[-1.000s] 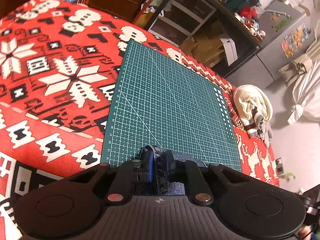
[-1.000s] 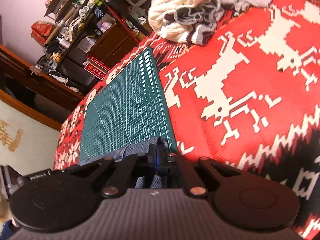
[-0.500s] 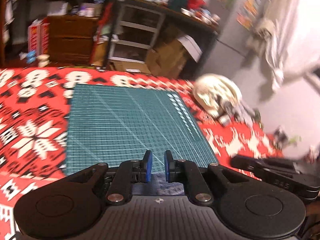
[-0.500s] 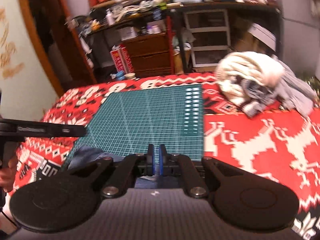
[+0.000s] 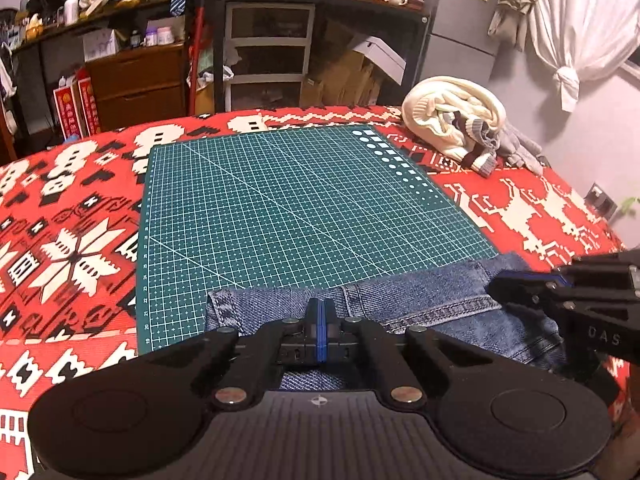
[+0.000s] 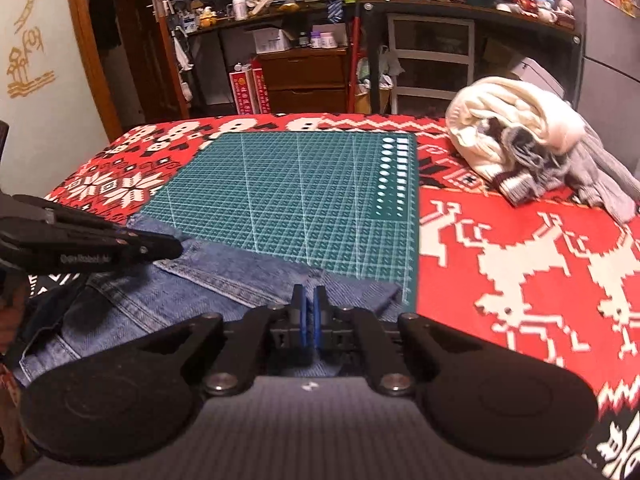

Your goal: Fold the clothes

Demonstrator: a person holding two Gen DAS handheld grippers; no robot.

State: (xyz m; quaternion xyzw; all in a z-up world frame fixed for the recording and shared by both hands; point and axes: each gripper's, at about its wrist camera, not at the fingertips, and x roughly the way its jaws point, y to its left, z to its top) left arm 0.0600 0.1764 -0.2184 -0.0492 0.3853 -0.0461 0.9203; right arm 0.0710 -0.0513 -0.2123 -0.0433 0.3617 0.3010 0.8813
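Blue jeans [image 5: 424, 300] lie flat across the near edge of the green cutting mat [image 5: 296, 204], and they also show in the right wrist view [image 6: 224, 284]. My left gripper [image 5: 319, 307] is shut at the jeans' far edge. Its blue pads touch and no cloth shows between them. From the right wrist view it reaches in over the waistband [image 6: 160, 246]. My right gripper [image 6: 308, 300] is pinched on the jeans' edge, its pads a sliver apart. It also enters the left wrist view from the right [image 5: 496, 284].
A red and white patterned cloth [image 5: 72, 240] covers the table. A heap of white and grey knitwear [image 5: 456, 124] sits at the far right corner. Shelves, drawers and boxes stand behind the table. A hand [image 6: 10, 316] holds the left gripper.
The jeans came down from hanging in both grippers and now lie on the mat's near edge. Both cameras levelled out. The left gripper opened half a second ago and has since shut.
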